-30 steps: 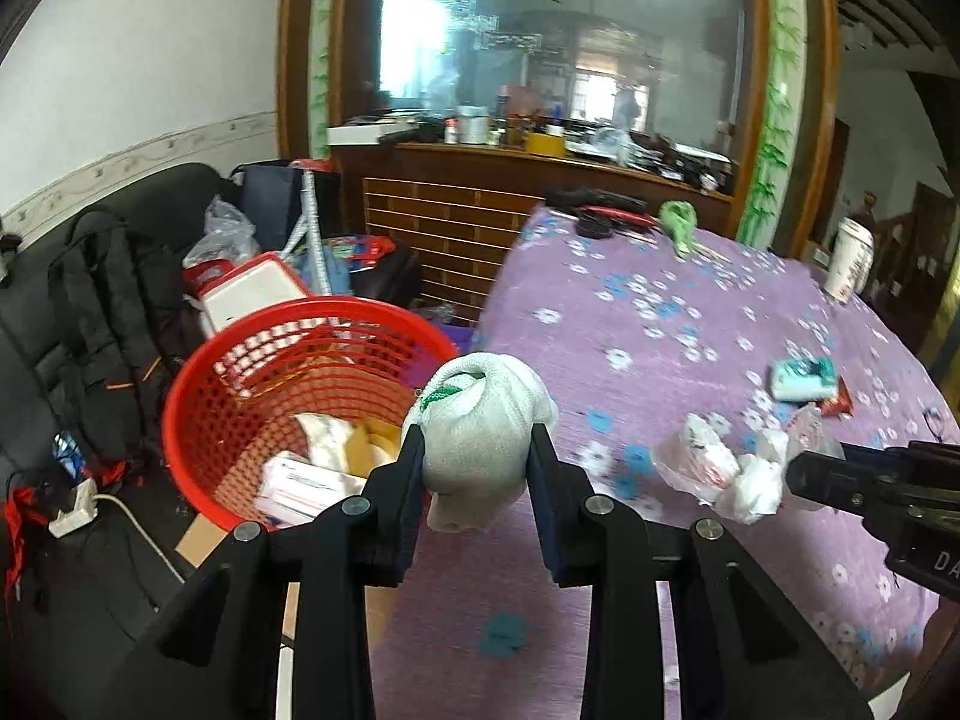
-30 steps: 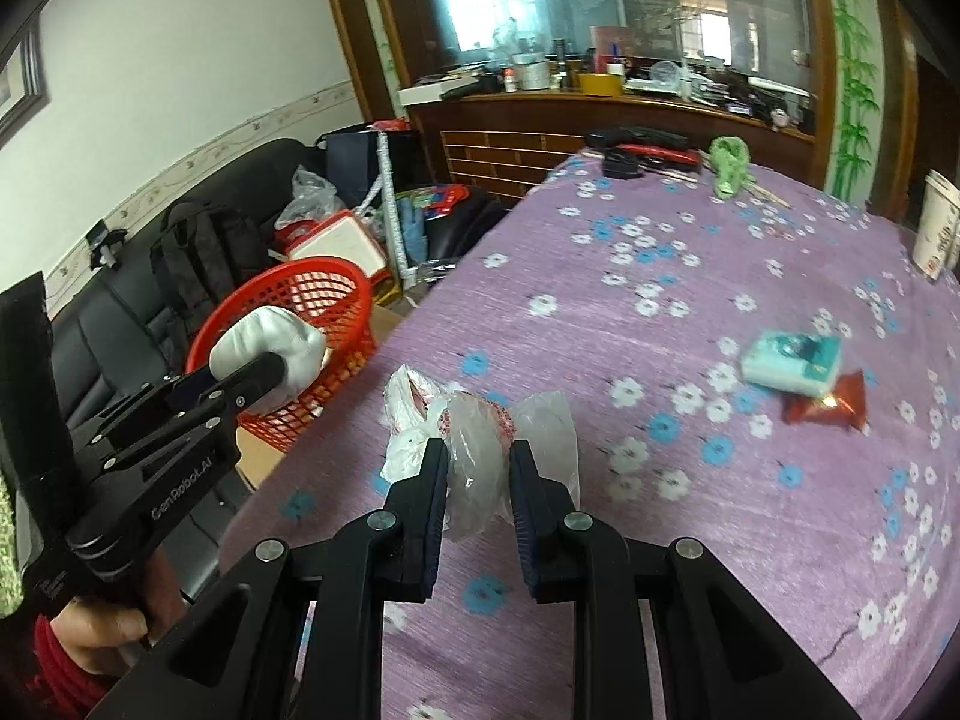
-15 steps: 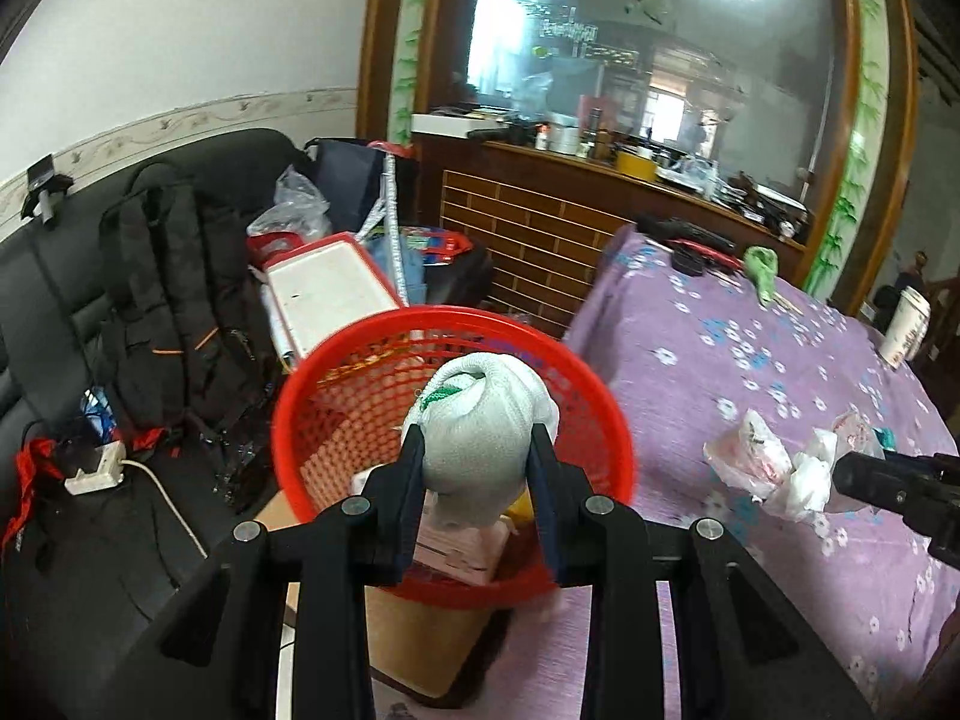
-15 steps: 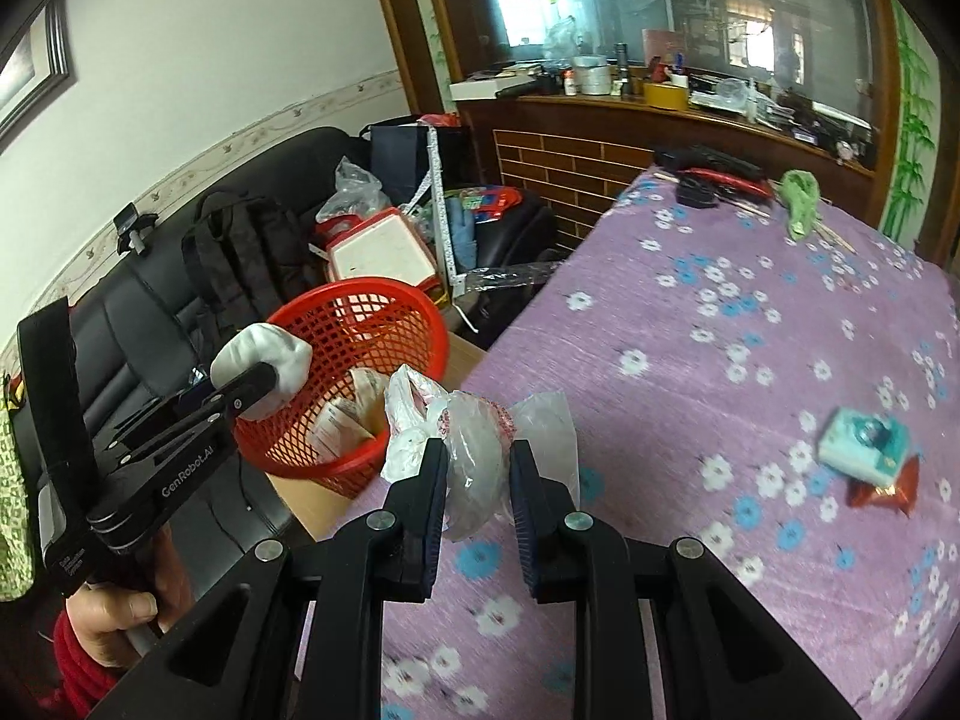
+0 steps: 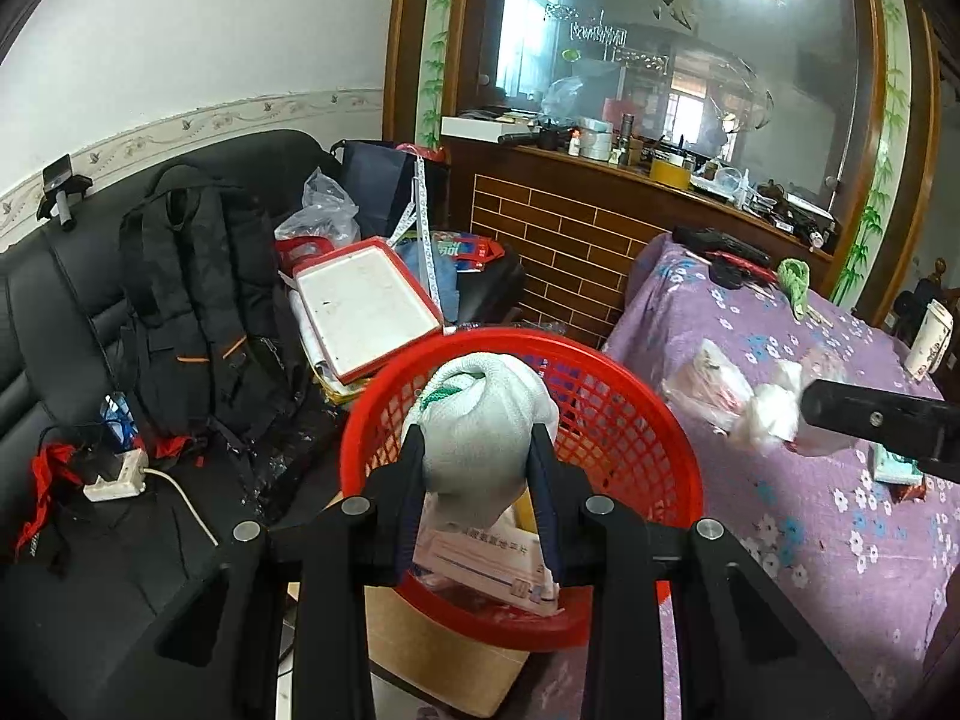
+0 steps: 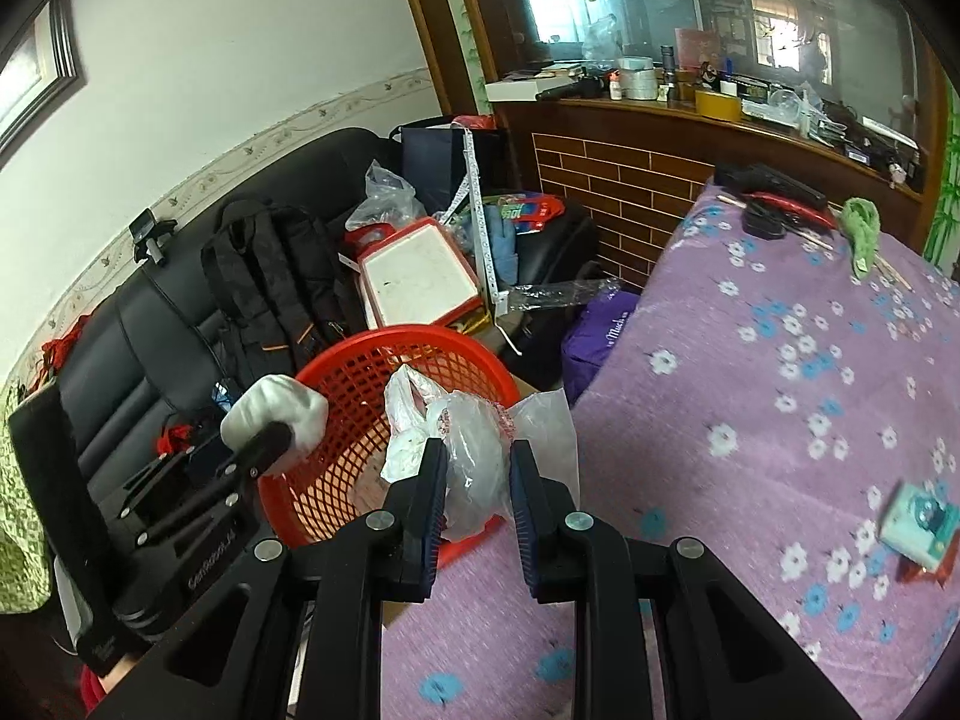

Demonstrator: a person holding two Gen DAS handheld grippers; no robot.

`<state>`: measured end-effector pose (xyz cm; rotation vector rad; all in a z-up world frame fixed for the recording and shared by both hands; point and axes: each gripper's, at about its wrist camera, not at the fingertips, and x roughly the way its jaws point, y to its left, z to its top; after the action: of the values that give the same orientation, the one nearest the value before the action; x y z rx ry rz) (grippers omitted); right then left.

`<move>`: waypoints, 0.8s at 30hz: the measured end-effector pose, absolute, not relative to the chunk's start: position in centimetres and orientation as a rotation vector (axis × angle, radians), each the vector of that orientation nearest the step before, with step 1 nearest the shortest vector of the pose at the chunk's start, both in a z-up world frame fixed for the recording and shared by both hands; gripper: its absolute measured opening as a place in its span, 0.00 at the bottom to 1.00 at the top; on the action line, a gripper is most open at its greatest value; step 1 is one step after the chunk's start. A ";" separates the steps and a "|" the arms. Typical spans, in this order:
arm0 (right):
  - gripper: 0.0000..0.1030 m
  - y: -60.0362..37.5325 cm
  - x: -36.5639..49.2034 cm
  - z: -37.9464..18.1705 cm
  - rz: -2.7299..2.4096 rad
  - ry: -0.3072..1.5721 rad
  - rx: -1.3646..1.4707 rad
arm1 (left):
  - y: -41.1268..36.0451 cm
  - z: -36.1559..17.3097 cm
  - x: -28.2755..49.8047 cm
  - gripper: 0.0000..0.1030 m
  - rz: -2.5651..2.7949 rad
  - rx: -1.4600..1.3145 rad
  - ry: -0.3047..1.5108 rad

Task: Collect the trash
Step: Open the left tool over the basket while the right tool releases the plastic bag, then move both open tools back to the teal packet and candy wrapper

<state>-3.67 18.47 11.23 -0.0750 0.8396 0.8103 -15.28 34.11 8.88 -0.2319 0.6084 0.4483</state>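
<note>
My left gripper [image 5: 478,456] is shut on a balled white cloth [image 5: 480,420] with a green mark, held over the red mesh basket [image 5: 630,402]. Seen from the right wrist, the same cloth [image 6: 273,414] hangs above the basket's near rim [image 6: 336,360]. My right gripper [image 6: 478,480] is shut on a crumpled clear plastic bag [image 6: 474,450], which hangs at the basket's right edge beside the table. Paper packaging [image 5: 480,558] lies inside the basket. A teal packet [image 6: 915,525] on a red wrapper remains on the purple flowered tablecloth [image 6: 750,420].
The basket rests on a cardboard box [image 5: 432,654] between the table and a black sofa [image 5: 54,312] holding a black backpack [image 5: 198,300], a red-edged white tray [image 5: 366,306] and bags. A brick-faced counter [image 5: 570,228], green cloth [image 6: 861,228] and paper cup [image 5: 933,342] stand farther back.
Both grippers have swung left from the tabletop toward the basket. The cloth now hangs over the basket's middle, and the plastic bag has reached the basket's edge.
</note>
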 end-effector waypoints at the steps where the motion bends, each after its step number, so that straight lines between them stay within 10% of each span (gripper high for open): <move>1: 0.22 18.7 -3.6 11.2 0.812 0.840 -0.075 | 34.2 9.0 -15.2 0.30 0.449 -0.230 0.609; 15: 0.25 22.2 -2.2 10.4 0.816 0.842 -0.056 | 34.9 8.7 -14.4 0.31 0.453 -0.225 0.618; 24: 0.38 20.9 -1.7 10.0 0.821 0.849 -0.002 | 34.6 8.4 -14.6 0.56 0.450 -0.229 0.616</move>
<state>-1.67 20.94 10.01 -0.0017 0.8490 0.8212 -14.57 34.62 8.40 -0.2286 0.6157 0.4496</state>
